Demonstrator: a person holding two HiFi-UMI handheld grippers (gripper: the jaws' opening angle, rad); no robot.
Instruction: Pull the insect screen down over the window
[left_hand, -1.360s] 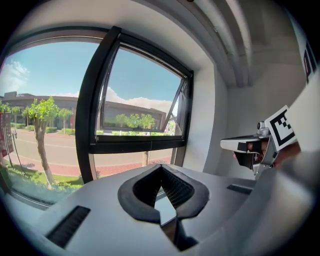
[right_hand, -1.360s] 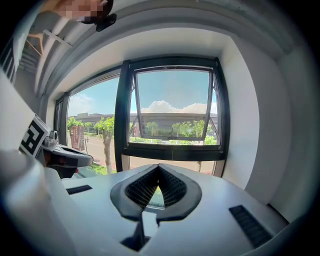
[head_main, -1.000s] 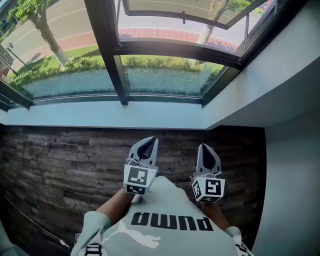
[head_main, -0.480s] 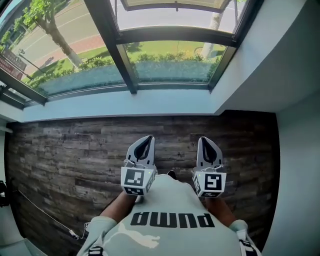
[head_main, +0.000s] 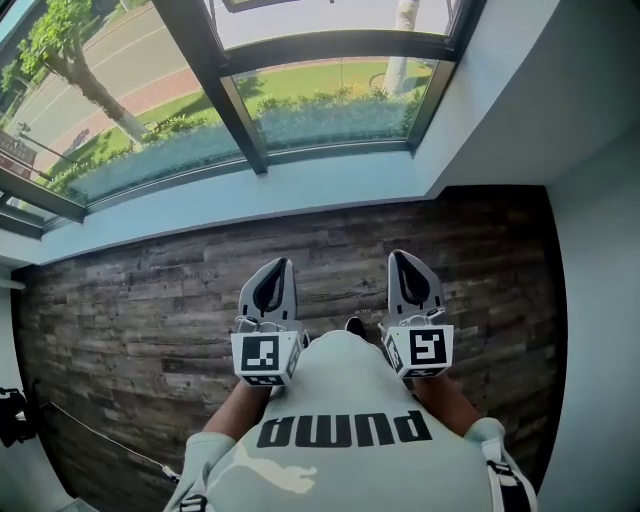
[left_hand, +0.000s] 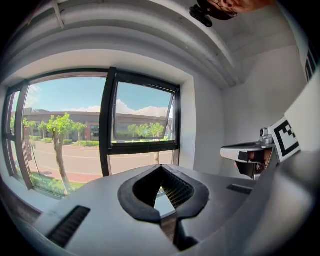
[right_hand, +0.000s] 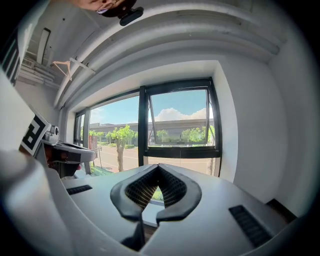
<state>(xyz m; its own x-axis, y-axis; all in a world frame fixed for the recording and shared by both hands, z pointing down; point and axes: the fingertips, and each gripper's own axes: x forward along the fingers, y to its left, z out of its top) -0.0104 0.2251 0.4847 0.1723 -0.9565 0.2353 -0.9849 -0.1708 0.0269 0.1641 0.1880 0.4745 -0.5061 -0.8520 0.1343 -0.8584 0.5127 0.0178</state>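
Barely started: left gripper and right gripper both clamped shut on nothing and held low, window bare, screen nowhere visible (I'd guess rolled up top), so next is reaching up for it.

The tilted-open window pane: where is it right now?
In the right gripper view, the tilted-open window pane is the upper right section of the dark window frame, beside the white side wall.

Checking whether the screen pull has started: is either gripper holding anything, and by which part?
Nothing is held. The left gripper and right gripper are both shut and empty, apart from the black-framed window.
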